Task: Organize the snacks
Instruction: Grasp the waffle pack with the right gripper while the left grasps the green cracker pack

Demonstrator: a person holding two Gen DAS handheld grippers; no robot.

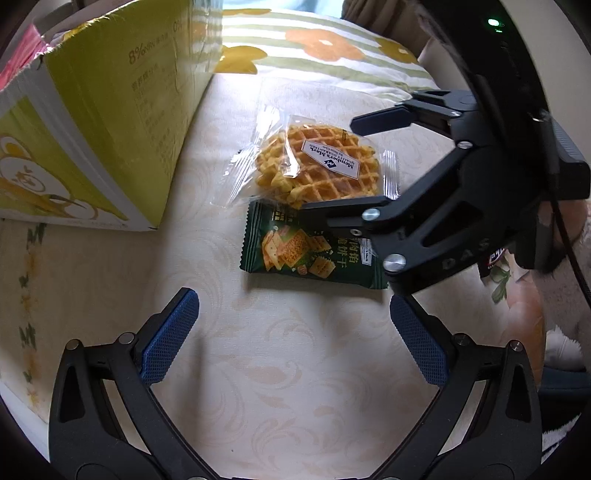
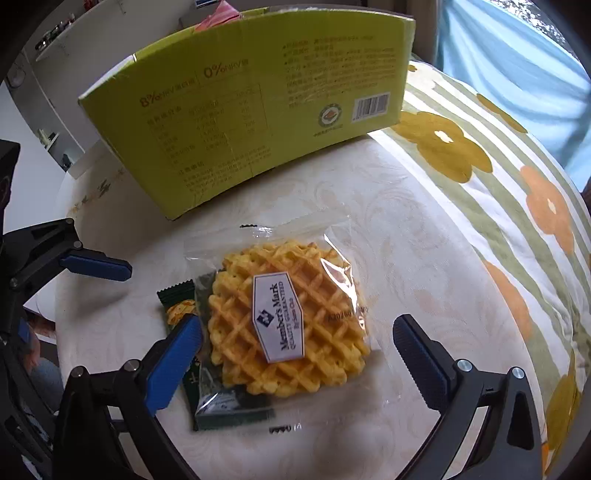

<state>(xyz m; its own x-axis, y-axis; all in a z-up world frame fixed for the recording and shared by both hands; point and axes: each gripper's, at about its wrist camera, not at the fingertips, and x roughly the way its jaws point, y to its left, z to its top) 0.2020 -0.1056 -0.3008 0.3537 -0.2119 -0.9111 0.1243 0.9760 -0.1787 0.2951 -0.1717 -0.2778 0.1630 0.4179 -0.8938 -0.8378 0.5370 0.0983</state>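
In the right wrist view the waffle packet sits at centre, overlapping the cracker packet at its 8 o'clock; the carton stands at 12, the pillow at 2.

2 wrapped snacks are counted on the cream tablecloth: 1 clear-wrapped waffle and 1 dark green cracker packet. 1 open yellow-green carton is seen, with 1 pink packet showing inside it. 1 floral striped cushion and 2 grippers are counted: the left gripper and the right gripper
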